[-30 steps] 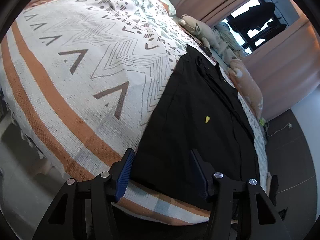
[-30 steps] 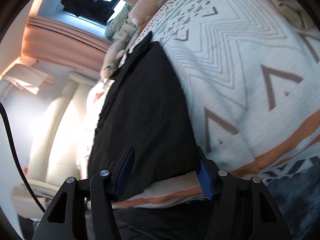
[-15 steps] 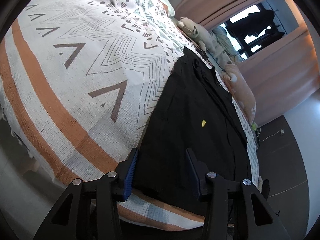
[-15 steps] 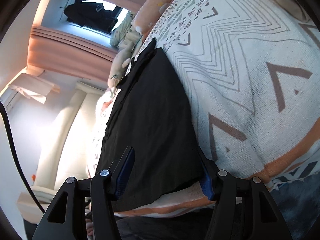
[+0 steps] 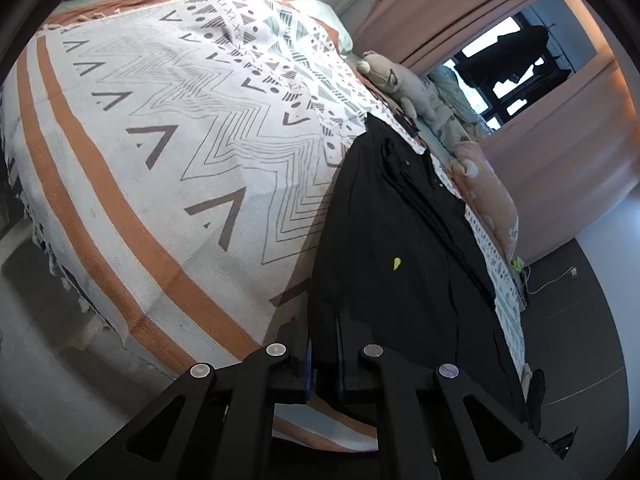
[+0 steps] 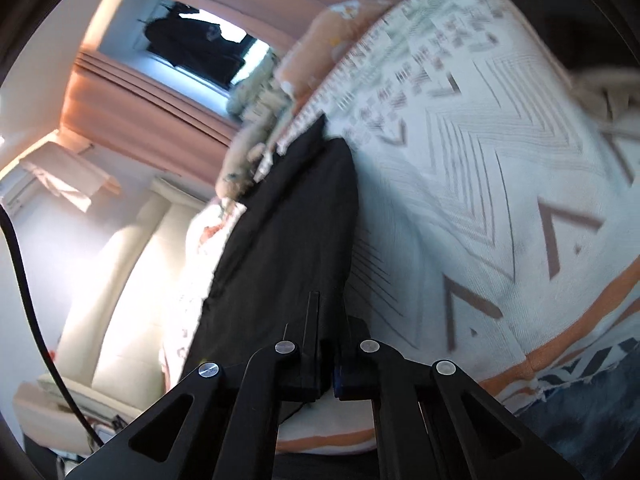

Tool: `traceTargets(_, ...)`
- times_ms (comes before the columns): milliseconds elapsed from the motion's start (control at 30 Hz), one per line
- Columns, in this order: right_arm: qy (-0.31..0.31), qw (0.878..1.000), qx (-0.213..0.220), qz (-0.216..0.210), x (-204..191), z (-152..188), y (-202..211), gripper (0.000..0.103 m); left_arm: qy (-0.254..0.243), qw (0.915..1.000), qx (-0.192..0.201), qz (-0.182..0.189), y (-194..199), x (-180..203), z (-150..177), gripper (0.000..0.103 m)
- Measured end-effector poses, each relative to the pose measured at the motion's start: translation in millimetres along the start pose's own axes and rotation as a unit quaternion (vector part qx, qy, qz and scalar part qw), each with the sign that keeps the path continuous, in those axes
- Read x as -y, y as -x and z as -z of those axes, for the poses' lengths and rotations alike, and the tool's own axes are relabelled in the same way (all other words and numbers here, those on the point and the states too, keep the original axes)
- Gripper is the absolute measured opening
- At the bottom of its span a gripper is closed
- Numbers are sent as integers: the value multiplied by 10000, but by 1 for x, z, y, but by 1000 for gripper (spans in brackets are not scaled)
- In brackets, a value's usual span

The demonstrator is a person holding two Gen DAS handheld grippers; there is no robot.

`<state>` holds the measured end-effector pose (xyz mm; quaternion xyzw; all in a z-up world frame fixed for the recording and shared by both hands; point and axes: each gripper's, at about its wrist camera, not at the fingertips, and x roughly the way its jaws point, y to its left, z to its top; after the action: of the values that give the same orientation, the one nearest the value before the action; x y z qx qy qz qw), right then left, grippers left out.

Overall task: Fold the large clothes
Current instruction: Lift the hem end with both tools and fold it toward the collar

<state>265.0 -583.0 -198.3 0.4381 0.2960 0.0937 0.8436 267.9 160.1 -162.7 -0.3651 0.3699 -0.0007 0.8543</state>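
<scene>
Bedspread: woven cotton look, white with grey zigzags and chevrons, broad orange stripes near the fringed edge — it covers the whole bed.
Black garment: large, matte, smooth dark cloth, laid flat and long along the bed's window side; its near hem reaches both grippers.
Curtains: peach, in soft vertical folds.
Plush toys: grey and peach, fuzzy, lined up just beyond the garment's far end.
Left gripper: black fingers closed together, pinching the garment's near hem.
Right gripper: fingers likewise clamped on the hem's other corner.
Mark: small yellow-green teardrop on the cloth — no readable writing.
</scene>
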Motion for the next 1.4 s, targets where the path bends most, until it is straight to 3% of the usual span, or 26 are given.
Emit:
traceTargets(333, 470, 9978, 385, -264, -49, -16, 47, 5, -92, 9987, 273, 422, 63, 25, -1, 7)
traceTargets(800, 863, 9902, 764, -790, -93, -4, 130, 5, -44, 9944, 685, 798, 161, 51, 10, 6)
traceTargets(1167, 1083, 9848, 893, -1025, -100, 15, 190, 5, -180, 9890, 942, 1129, 228, 53, 42, 6)
traceTargets(1400, 1256, 9829, 898, -1008, -99, 21, 205, 5, -225, 9875, 977, 1212, 242, 52, 50, 6)
